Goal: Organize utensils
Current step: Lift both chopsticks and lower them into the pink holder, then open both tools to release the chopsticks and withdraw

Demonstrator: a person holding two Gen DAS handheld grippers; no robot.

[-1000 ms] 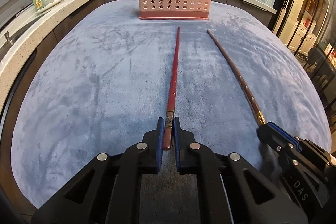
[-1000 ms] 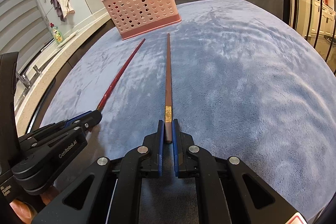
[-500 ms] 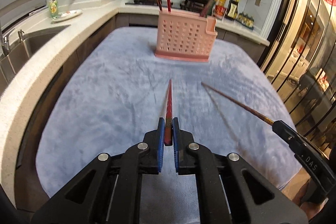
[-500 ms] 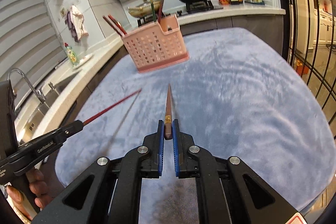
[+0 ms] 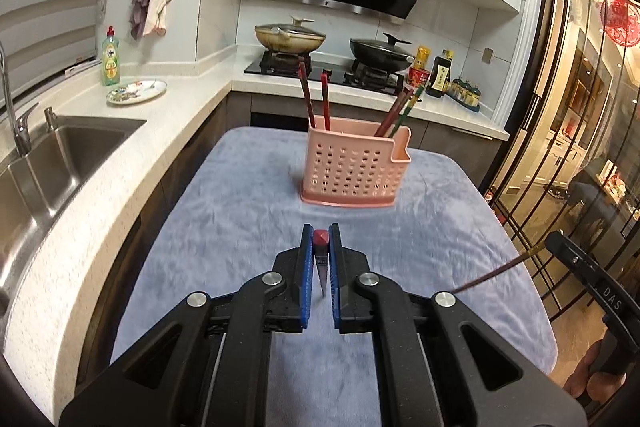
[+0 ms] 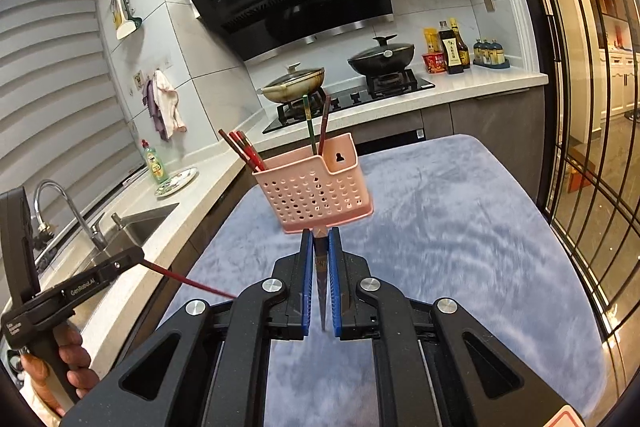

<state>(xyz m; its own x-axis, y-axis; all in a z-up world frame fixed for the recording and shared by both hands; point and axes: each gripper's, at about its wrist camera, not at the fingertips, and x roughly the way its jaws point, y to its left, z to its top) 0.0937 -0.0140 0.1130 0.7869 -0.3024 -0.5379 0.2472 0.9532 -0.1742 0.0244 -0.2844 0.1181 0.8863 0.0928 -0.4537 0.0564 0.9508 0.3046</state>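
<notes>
My left gripper (image 5: 320, 233) is shut on a red chopstick (image 5: 321, 247) and holds it in the air, hanging down, its tip below. My right gripper (image 6: 320, 237) is shut on a brown chopstick (image 6: 321, 267), which also hangs down. Each shows in the other view: the brown chopstick (image 5: 500, 273) at the right, the red chopstick (image 6: 188, 282) at the left. A pink perforated utensil basket (image 5: 354, 167) stands ahead on the blue-grey cloth (image 5: 240, 227) and holds several chopsticks (image 5: 316, 103). It also shows in the right wrist view (image 6: 314, 189).
A steel sink (image 5: 52, 155) and tap lie to the left. A white counter holds a dish-soap bottle (image 5: 111, 57) and a plate (image 5: 137, 91). A hob with two pans (image 5: 290, 37) is behind the basket. Bottles (image 5: 440, 75) stand at back right. Glass doors are on the right.
Both grippers have lifted their chopsticks off the cloth and tilted up, so that the chopsticks now hang downward. The basket appears farther and lower in both views.
</notes>
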